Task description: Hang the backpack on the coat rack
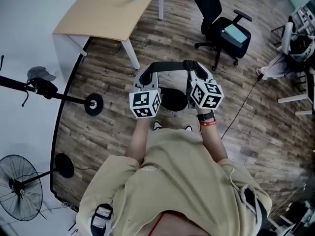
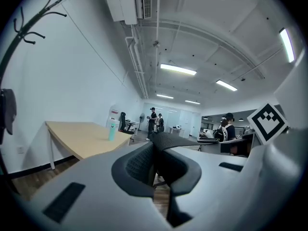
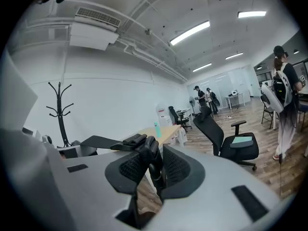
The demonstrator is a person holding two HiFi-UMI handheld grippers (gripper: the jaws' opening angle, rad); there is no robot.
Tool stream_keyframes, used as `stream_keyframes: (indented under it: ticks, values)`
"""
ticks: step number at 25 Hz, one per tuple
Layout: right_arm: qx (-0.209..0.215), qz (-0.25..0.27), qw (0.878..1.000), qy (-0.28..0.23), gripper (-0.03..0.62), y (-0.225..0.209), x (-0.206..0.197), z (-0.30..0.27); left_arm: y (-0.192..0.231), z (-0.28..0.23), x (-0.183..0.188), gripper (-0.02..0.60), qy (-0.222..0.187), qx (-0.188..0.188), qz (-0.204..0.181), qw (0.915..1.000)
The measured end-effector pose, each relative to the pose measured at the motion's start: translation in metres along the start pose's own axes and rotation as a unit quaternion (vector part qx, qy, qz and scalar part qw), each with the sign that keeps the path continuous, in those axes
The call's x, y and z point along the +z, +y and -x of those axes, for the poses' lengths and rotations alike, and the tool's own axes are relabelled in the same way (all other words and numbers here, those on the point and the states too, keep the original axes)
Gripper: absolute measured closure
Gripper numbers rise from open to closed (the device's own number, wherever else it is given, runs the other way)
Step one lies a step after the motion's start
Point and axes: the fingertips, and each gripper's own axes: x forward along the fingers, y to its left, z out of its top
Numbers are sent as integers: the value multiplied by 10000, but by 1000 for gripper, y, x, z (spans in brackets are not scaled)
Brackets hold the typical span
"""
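Hazard: the coat rack [image 1: 59,96], at 9 o'clock and well apart, stands on a small round base and already bears a cap [image 1: 40,73], so an off-centre load may tip it or miss a hook. The left tongs [image 2: 155,163] and right tongs [image 3: 157,170] each pinch the black strap [image 1: 167,64] stretched between them; a slip at either would likely drop the load. Item: backpack [image 1: 173,100], black, rounded, hanging below that strap at 12 o'clock, largely hidden.

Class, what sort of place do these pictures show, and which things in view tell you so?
Most likely an open-plan office. A long wooden desk stands by the wall, a black swivel chair sits on the wood-look floor, and strip lights run along the ceiling.
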Motion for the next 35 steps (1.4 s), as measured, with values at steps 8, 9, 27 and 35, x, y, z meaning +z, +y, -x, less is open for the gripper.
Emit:
stream_keyframes:
  ticks: [8, 9, 27, 35]
  values:
    - [231, 77, 9997, 72, 500, 79, -22, -38, 82, 33, 2, 554, 171, 273, -23, 9995]
    - [295, 99, 9995, 105, 500, 88, -24, -43, 91, 37, 3, 554, 158, 347, 1, 9993]
    - [2383, 799, 9595, 1273, 502, 286, -74, -176, 284, 117, 6, 554, -15, 2604, 676, 9631]
    - [3553, 1118, 9125, 1693, 502, 366, -81, -257, 365, 123, 16, 554, -171, 3875, 942, 9169]
